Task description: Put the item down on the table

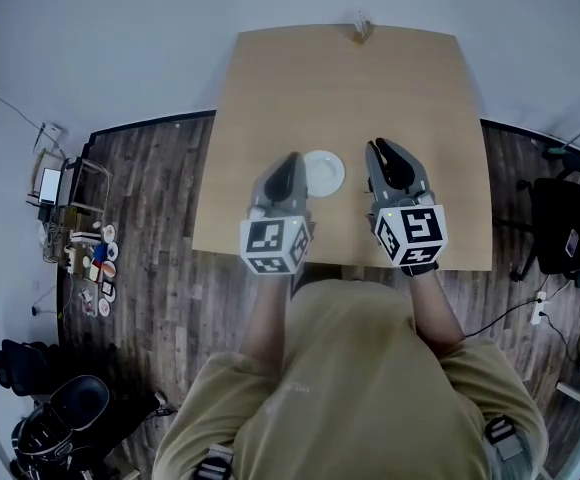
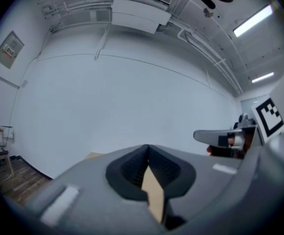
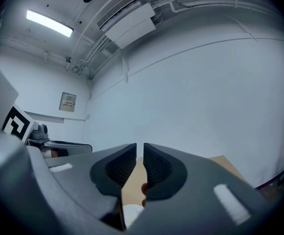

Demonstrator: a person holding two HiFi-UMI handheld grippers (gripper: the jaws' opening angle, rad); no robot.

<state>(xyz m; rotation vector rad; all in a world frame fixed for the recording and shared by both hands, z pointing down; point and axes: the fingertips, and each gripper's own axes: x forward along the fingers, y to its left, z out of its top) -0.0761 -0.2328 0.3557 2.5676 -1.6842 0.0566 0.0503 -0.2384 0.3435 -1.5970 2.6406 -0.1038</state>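
The left tongs [image 1: 292, 158] are closed on nothing, tips touching. The right tongs [image 1: 382, 148] stand a narrow slit apart, also empty. Between them a white plate [image 1: 323, 171] lies on the wooden table [image 1: 340, 78].

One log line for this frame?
left gripper: shut, empty | right gripper: jaws barely apart, empty | plate: on table, between grippers

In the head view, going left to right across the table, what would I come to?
left gripper → white dish → right gripper
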